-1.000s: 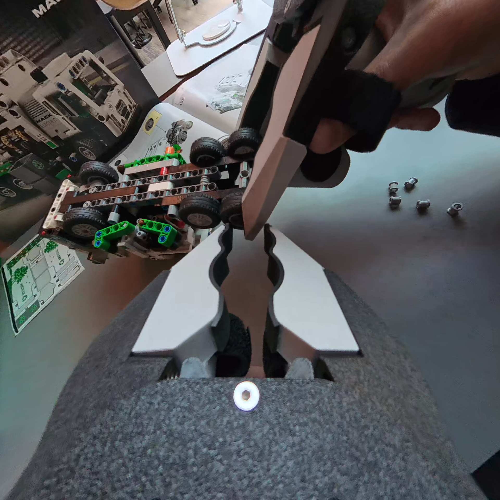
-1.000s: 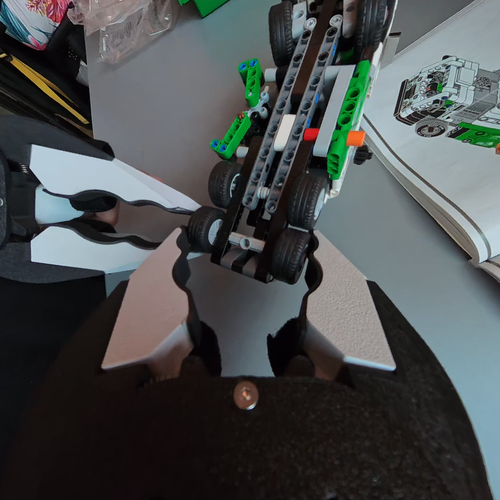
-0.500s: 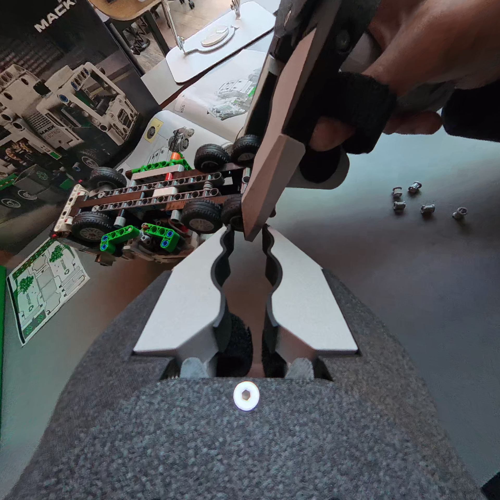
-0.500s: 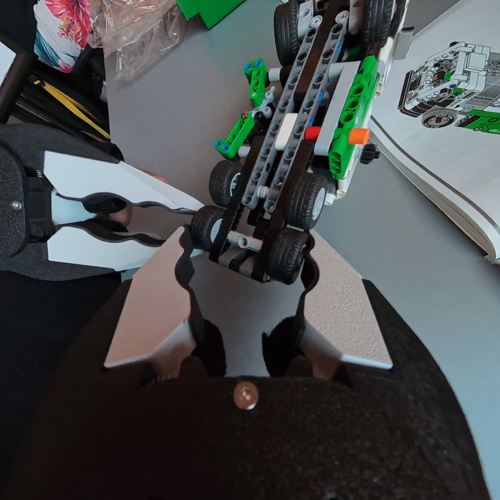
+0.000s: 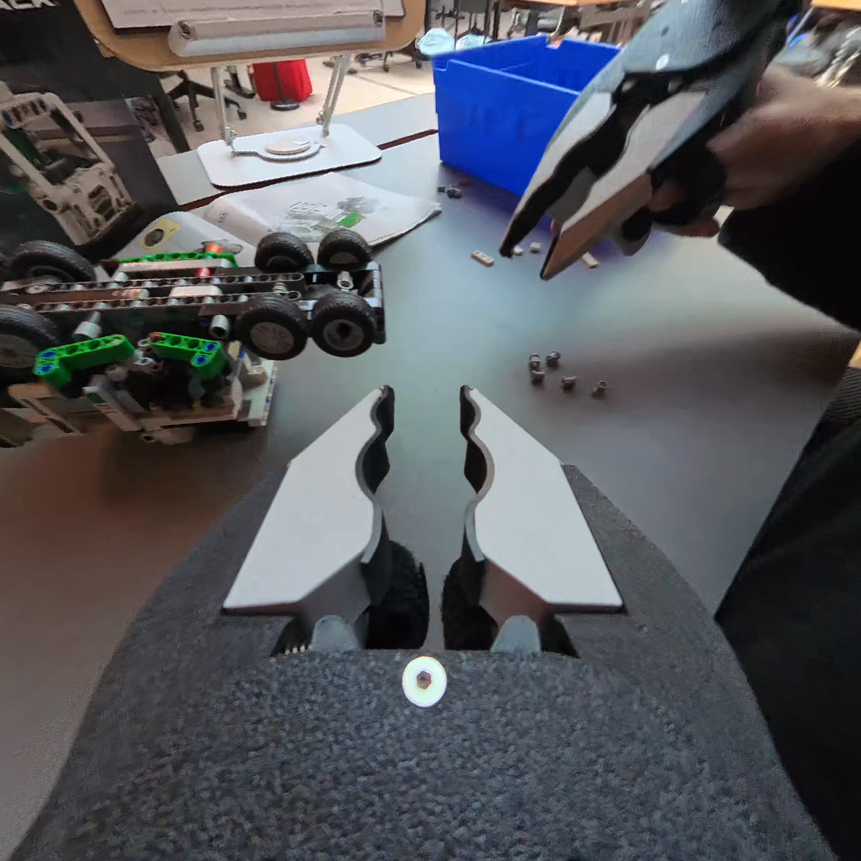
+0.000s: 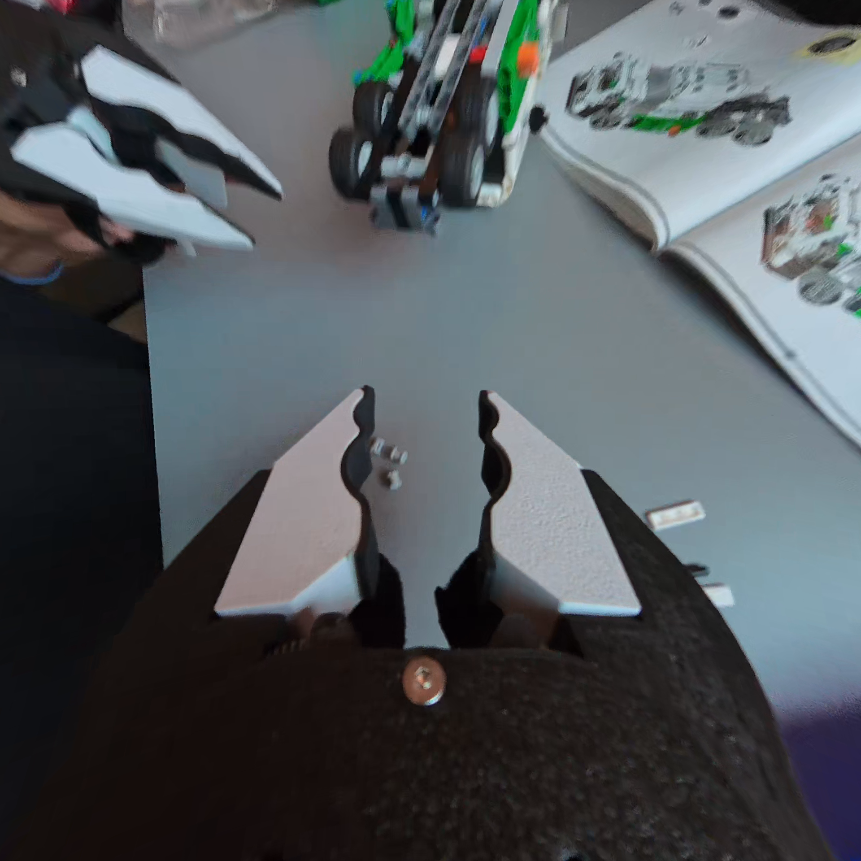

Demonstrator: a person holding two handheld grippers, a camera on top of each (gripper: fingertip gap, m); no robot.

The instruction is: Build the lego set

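Observation:
The lego truck [image 5: 195, 317] lies upside down on the grey table, black wheels up, with green beams on its side; it also shows far ahead in the right wrist view [image 6: 438, 126]. My left gripper [image 5: 426, 393] is open and empty, just right of the truck's rear wheels. My right gripper [image 6: 425, 396] is open and empty, pulled back from the truck, over several small grey pins [image 6: 389, 461]. The right gripper also shows raised at the upper right of the left wrist view [image 5: 526, 263]. The left gripper shows at the upper left of the right wrist view [image 6: 265, 216].
Several small grey pins [image 5: 566, 370] lie right of my left gripper. A blue bin [image 5: 503, 107] and tan pieces [image 5: 482, 257] sit at the back. An open instruction booklet [image 6: 727, 163] lies right of the truck. The set's box [image 5: 60, 153] stands at the left. A small white plate [image 6: 675, 513] lies nearby.
My right gripper has let go of the truck's rear wheels and pulled back and up. The truck now rests on the table. My left gripper has opened wider and backed off.

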